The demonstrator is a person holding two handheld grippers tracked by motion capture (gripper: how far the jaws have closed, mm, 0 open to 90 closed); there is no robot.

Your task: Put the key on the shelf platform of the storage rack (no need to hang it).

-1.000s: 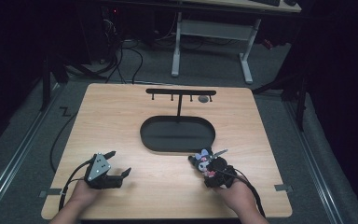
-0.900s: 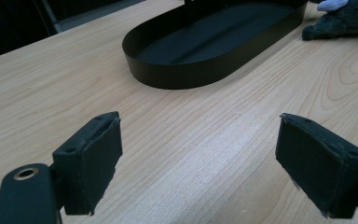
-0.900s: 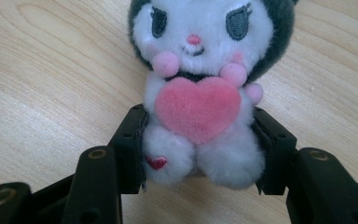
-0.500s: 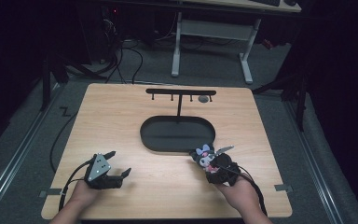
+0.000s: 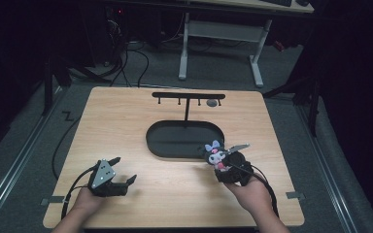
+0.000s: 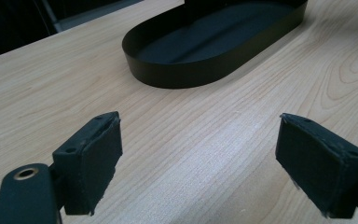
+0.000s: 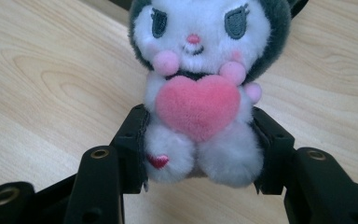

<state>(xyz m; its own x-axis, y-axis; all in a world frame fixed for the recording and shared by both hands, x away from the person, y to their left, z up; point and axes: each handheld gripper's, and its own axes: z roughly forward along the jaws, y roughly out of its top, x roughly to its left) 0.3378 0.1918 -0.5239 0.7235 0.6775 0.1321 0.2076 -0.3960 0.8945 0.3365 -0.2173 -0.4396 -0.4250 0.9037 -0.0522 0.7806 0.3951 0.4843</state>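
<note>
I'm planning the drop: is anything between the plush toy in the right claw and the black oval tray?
Nothing visible stands in the way. The right claw holds the plush toy right at the near rim of the black oval tray, with bare table around it. The hook stand rises at the tray's far side.

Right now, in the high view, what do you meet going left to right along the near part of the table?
Left claw, open and empty → bare wooden table → plush toy → right claw shut on it.
</note>
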